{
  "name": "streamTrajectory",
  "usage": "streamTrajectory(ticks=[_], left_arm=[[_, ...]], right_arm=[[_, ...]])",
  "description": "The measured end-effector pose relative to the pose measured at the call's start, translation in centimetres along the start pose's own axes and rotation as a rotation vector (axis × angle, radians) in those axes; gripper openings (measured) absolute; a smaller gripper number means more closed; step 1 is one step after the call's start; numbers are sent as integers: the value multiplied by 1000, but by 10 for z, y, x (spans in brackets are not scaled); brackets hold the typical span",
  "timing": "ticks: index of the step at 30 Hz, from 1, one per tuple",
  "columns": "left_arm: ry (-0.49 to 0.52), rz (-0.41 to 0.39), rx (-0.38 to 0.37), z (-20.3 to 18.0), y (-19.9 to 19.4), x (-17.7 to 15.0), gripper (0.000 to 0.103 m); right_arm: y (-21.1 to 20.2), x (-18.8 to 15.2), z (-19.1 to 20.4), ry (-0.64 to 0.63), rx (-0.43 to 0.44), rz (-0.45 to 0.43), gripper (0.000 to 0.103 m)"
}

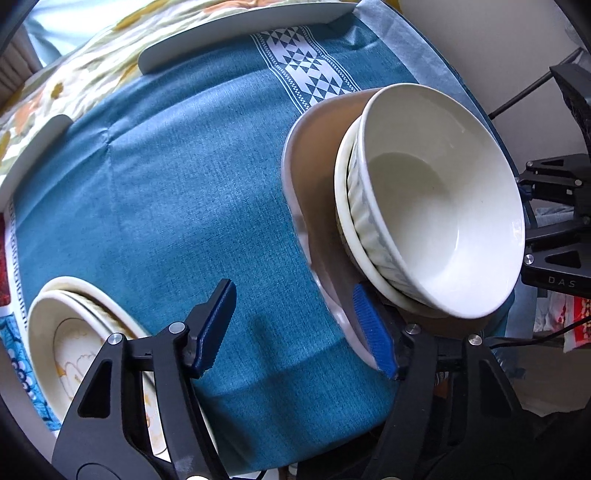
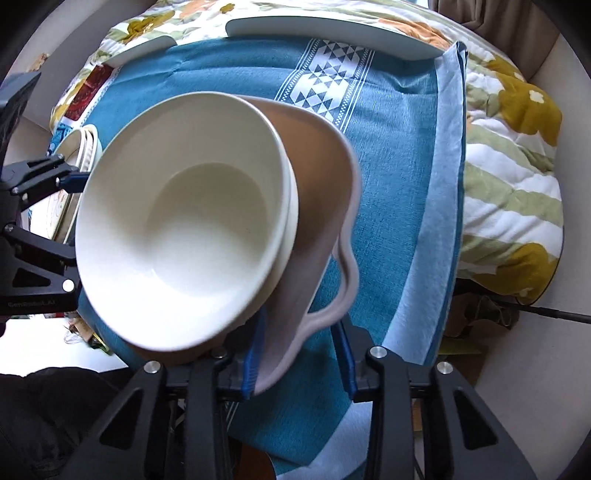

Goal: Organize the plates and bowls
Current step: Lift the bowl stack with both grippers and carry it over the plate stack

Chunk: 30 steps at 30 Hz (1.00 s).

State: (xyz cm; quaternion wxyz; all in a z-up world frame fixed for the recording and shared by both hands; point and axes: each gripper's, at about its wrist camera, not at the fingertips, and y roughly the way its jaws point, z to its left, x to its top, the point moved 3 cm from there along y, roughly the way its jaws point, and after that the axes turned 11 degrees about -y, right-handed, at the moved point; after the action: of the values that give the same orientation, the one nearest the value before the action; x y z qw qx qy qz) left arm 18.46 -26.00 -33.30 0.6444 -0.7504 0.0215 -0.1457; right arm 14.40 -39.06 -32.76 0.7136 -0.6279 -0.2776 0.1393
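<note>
**Stack of bowls on the pink plate, both hand-held grippers at its edges**

You had a blue cloth (image 1: 166, 177) spread over the bench, with a flowered quilt (image 2: 517, 184) beyond it and flat white plates (image 1: 236, 33) along the far edge. Near the middle sat the pink plate (image 2: 325, 177) carrying two nested white bowls (image 2: 184, 221), tilted in both views. A second pile of patterned dishes (image 1: 74, 332) lay near your left hand-held gripper, well apart from the pink plate.

The pink plate lay straight ahead of your right hand-held gripper (image 2: 301, 354) and off to the right of your left hand-held gripper (image 1: 295, 328). The right one was nearer to it: its jaws stood apart with the plate's wavy rim between them, the left finger (image 2: 253, 358) touching the rim, the other clear. Your left hand-held gripper was wide open, its right finger (image 1: 373, 332) against the plate's near rim, holding nothing. My judgement: closing the right one on the rim would have been the next grip.
</note>
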Motion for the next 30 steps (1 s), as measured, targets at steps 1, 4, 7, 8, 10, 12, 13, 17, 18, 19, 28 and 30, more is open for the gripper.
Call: streamTrajectory(ticks=[1, 4, 7, 8, 10, 12, 13, 17, 18, 19, 28, 30], left_arm=[[4, -5, -6, 0, 2, 0, 60], [27, -6, -20, -7, 10, 1, 43], [49, -8, -46, -18, 16, 1, 21], [51, -16, -56, -20, 16, 1, 14], [64, -37, -52, -23, 16, -1, 11], [80, -56, -44, -25, 16, -2, 11], [82, -58, -46, -25, 16, -2, 11], [92, -73, -42, -25, 15, -2, 11], [94, -79, -37, -24, 14, -3, 11], [100, -85, -33, -25, 13, -3, 11], [86, -148, -18, -22, -14, 0, 11], [73, -164, -13, -17, -27, -3, 11]], right_arm=[[1, 0, 1, -6, 6, -8, 28], [5, 0, 3, -20, 13, -32, 20], [10, 0, 8, -25, 26, -56, 14], [12, -1, 10, -26, 22, -64, 14], [12, -3, 10, -18, 25, -80, 14], [11, -3, 10, -19, 23, -92, 13], [10, -4, 10, -25, 16, -96, 13], [9, -7, 10, -23, 11, -111, 13], [9, -8, 11, -24, 9, -117, 13], [9, -8, 10, -24, 6, -120, 13], [-11, 1, 12, -31, -19, -173, 13], [-24, 6, 17, -46, -25, -181, 13]])
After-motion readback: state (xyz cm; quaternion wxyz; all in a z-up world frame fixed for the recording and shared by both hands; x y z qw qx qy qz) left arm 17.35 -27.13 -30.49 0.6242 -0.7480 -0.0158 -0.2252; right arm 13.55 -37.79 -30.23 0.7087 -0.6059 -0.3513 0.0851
